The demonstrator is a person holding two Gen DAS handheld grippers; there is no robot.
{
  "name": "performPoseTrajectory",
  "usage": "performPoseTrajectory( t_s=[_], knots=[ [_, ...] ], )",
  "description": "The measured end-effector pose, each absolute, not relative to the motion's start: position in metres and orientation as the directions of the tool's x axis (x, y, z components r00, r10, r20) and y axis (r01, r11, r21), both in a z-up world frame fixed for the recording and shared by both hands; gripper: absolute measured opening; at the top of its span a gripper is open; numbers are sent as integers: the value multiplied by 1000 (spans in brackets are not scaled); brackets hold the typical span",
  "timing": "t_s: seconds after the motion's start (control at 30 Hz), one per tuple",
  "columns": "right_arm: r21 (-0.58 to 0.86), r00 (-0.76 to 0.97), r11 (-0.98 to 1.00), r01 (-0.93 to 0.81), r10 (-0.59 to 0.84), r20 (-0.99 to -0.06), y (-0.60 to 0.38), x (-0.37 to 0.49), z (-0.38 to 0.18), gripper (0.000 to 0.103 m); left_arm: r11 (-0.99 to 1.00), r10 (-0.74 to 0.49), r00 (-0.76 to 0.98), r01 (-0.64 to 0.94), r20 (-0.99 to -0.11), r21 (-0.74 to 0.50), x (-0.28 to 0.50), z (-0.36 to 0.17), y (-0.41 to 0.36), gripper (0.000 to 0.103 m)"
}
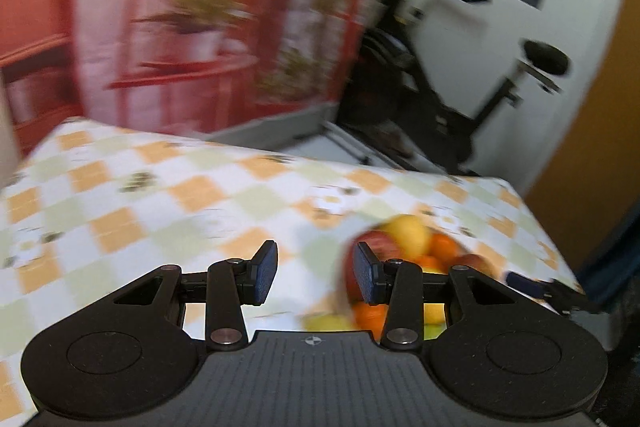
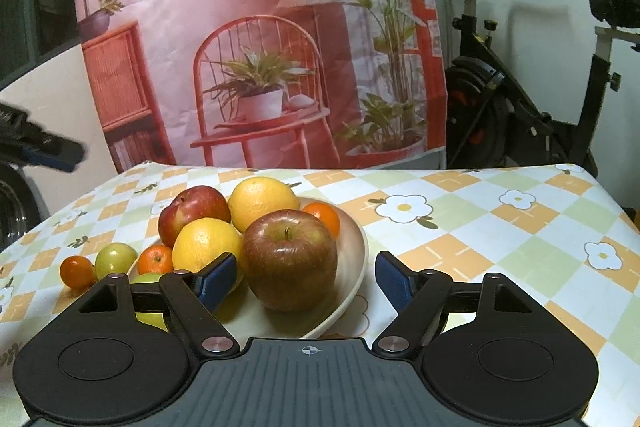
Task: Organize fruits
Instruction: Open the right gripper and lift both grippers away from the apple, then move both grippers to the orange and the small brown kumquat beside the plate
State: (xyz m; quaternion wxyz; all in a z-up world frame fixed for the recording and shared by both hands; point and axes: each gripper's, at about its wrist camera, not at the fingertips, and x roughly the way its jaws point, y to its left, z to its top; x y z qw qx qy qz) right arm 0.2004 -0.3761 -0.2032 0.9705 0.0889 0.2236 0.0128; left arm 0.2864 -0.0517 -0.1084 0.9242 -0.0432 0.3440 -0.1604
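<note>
Small orange (image 2: 77,271): I see it at about 9 o'clock of the bowl, on the worktop (image 2: 500,227), outside the bowl.
Green fruit (image 2: 116,259): it sits just beside the small orange, also on the cloth.
Left tool (image 1: 316,273): my left tool is part open and I see nothing between its blue pads. It is over bare cloth. The picture is blurry. The fruit pile shows at about 3 o'clock of it.
Bowl (image 2: 352,267): a pale bowl near the middle of the worktop, with fruit piled in it.
Back red apple (image 2: 194,211): at 11 o'clock in the bowl.
Lemons: one yellow one (image 2: 262,201) at 12 o'clock, one (image 2: 206,243) at 9 o'clock.
Big apple (image 2: 290,259): it stands stem up in the front of the bowl.
Right tool (image 2: 306,277): my right tool is wide open. The big apple is between its pads, but they do not press on it.
Far orange (image 2: 326,217): at 1 o'clock in the bowl, behind the big apple.
</note>
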Motion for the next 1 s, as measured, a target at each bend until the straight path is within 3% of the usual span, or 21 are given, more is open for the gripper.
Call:
performPoseTrajectory(
  t_s=[0.23,0.57,1.0],
  knots=[
    [155,884,987,48,30,-467,-369,204,-199,68,971,-234,762,150,-604,-188,279,-99,0,44],
    [154,876,986,60,22,-481,-348,200,-175,68,964,-256,758,156,-600,-215,271,-112,13,44],
    [56,852,989,-138,147,-502,-263,235,-138,67,951,-289,753,155,-591,-268,262,-126,30,44]
  ],
)
